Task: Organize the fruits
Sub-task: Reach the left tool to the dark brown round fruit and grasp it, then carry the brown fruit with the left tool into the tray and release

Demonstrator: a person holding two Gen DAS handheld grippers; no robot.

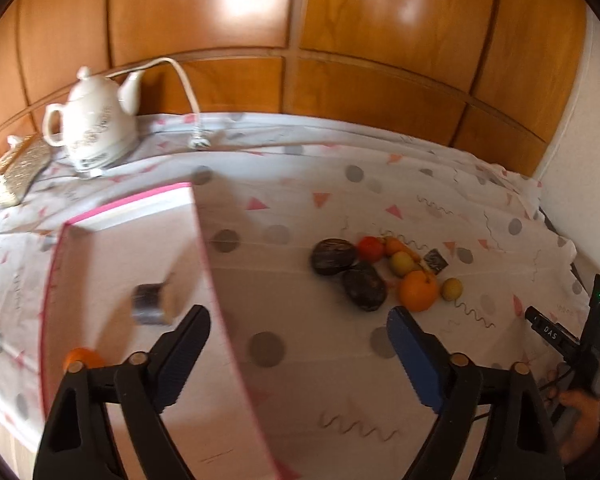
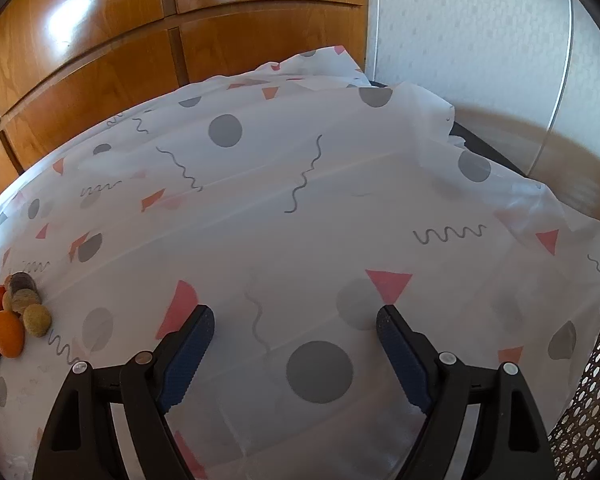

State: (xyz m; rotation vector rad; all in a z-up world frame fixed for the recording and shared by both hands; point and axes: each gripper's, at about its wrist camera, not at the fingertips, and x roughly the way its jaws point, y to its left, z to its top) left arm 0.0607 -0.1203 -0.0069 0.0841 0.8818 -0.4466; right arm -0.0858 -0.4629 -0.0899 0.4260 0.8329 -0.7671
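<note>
Left gripper [image 1: 298,330] jaws open over box [image 1: 132,248] edge; right gripper [image 2: 294,330] jaws open, empty; fruits [image 1: 384,272] clustered on table [image 1: 300,184].

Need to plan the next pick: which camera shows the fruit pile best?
The left wrist view: the fruit pile lies near centre, each piece distinct. The right wrist view catches it only at the far left edge, small, distorted and partly cut off.
</note>
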